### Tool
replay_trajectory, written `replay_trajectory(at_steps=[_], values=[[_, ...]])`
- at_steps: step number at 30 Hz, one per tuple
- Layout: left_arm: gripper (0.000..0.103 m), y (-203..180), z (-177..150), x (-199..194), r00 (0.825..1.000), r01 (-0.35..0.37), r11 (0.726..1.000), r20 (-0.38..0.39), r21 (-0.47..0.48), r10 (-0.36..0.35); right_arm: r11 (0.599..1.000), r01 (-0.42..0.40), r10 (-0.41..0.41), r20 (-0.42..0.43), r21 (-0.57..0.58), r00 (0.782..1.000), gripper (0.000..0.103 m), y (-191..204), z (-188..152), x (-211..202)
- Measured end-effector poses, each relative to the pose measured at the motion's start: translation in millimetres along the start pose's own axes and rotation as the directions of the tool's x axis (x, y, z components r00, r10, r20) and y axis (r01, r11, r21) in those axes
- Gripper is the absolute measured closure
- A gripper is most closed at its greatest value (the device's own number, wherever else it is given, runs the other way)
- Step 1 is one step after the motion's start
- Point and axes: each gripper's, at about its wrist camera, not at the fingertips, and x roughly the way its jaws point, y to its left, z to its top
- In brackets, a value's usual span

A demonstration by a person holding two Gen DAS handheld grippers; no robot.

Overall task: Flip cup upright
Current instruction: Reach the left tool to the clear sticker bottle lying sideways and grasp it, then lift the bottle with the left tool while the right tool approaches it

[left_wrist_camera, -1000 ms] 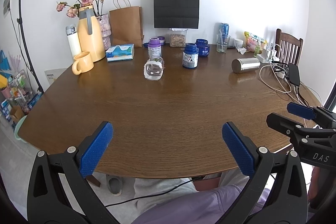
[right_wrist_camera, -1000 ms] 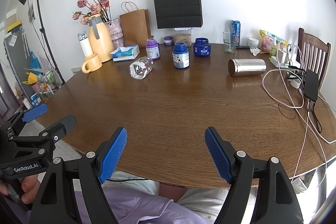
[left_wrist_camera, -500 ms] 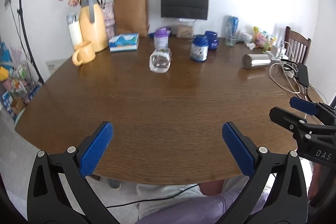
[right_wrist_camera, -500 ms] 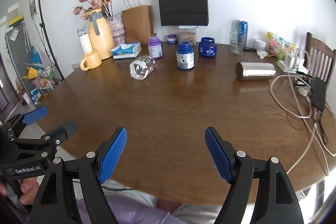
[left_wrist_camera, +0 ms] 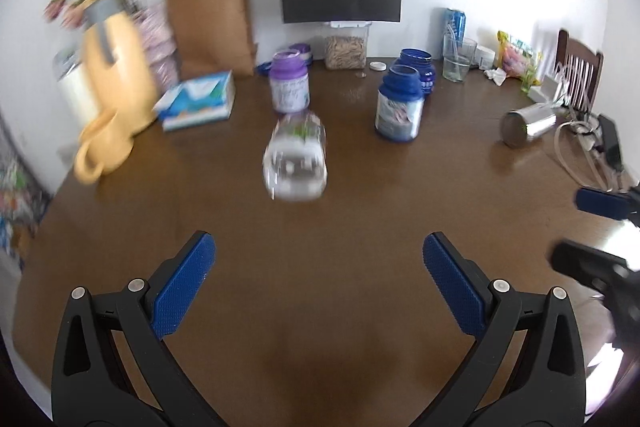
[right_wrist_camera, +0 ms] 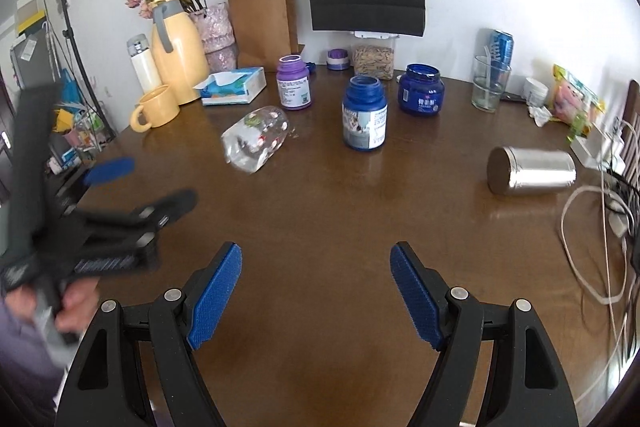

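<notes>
A clear glass cup with printed decoration [left_wrist_camera: 296,161] lies on its side on the brown table [left_wrist_camera: 320,307], its base toward me; it also shows in the right wrist view [right_wrist_camera: 256,141]. A steel cup [right_wrist_camera: 532,171] lies on its side at the right; it also shows in the left wrist view [left_wrist_camera: 528,126]. My left gripper [left_wrist_camera: 319,279] is open and empty, in line with the glass cup and short of it. My right gripper [right_wrist_camera: 316,291] is open and empty over the table's near middle. The left gripper also shows blurred at the left of the right wrist view [right_wrist_camera: 120,211].
Behind the glass cup stand a purple jar [right_wrist_camera: 295,88], two blue jars [right_wrist_camera: 364,119], a tissue box [right_wrist_camera: 234,85], a yellow mug [right_wrist_camera: 156,107] and a yellow jug [right_wrist_camera: 176,51]. Paper bags stand at the wall. White cables [right_wrist_camera: 600,227] and a chair are at the right.
Both grippers have moved forward over the table. The left one has closed much of the distance to the glass cup and is blurred. Both stay open; no object has moved.
</notes>
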Motion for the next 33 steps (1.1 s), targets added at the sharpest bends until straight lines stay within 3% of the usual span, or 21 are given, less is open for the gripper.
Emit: replay_trajectory(at_steps=[4,7,8,11,12,13,18,23,28,29,31,33], values=[[0.001,10.7,33.5,51.3,1.0,-0.029,0.999,-0.001,0.033,0.029,1.0,-0.002,0.002,-0.011,0.009,1.0,0.023,-10.7,18.0,19.7],[0.002,14.7,49.8,86.7,1.0,0.013,0.998,-0.022,0.054,-0.012,1.0,-0.013,0.014,-0.023,0.022,1.0,0.023,-17.6,30.9,37.4],[0.003,16.3,53.4,99.9,0.999,-0.003,0.999,-0.042,0.047,0.004,1.0,-0.018,0.019,-0.027,0.023,0.999,0.023,-18.7,33.7,42.1],[0.024,18.8,57.2,131.1,0.994,-0.04,0.998,-0.101,0.049,0.045,0.999,-0.034,0.036,-0.039,0.034,0.999,0.023,-20.7,40.9,57.7],[0.037,19.2,56.1,138.9,0.993,-0.037,0.998,-0.113,0.045,0.042,0.999,-0.04,0.041,-0.043,0.037,0.998,0.023,-21.0,41.4,61.8],[0.045,19.7,55.0,144.1,0.992,-0.029,0.999,-0.122,0.039,0.034,0.998,-0.042,0.044,-0.047,0.039,0.998,0.023,-20.6,42.2,64.6],[0.045,9.8,42.6,133.5,0.994,-0.026,0.999,-0.102,0.046,0.03,0.997,-0.056,0.059,-0.07,0.045,0.996,0.023,-22.7,43.5,78.2],[0.045,-27.7,4.9,84.6,0.986,0.127,0.979,-0.131,0.157,-0.107,0.996,-0.064,0.068,-0.067,0.061,0.995,0.023,-30.8,44.2,81.0],[0.044,-48.0,-21.7,50.2,0.955,0.28,0.945,-0.154,0.17,-0.255,0.995,-0.082,0.086,-0.075,0.056,0.993,0.023,-30.2,45.6,87.8],[0.042,-50.0,-23.0,49.0,0.951,0.293,0.94,-0.155,0.174,-0.268,0.995,-0.084,0.088,-0.074,0.048,0.993,0.023,-28.8,46.1,89.4],[0.024,-50.8,-26.5,46.8,0.952,0.292,0.935,-0.153,0.202,-0.264,0.997,-0.079,0.081,-0.079,0.025,0.994,0.023,-26.0,48.5,96.8],[0.02,-47.3,-29.9,41.8,0.963,0.255,0.942,-0.147,0.219,-0.226,0.998,-0.068,0.069,-0.1,0.011,0.993,0.023,-25.6,48.8,107.5]])
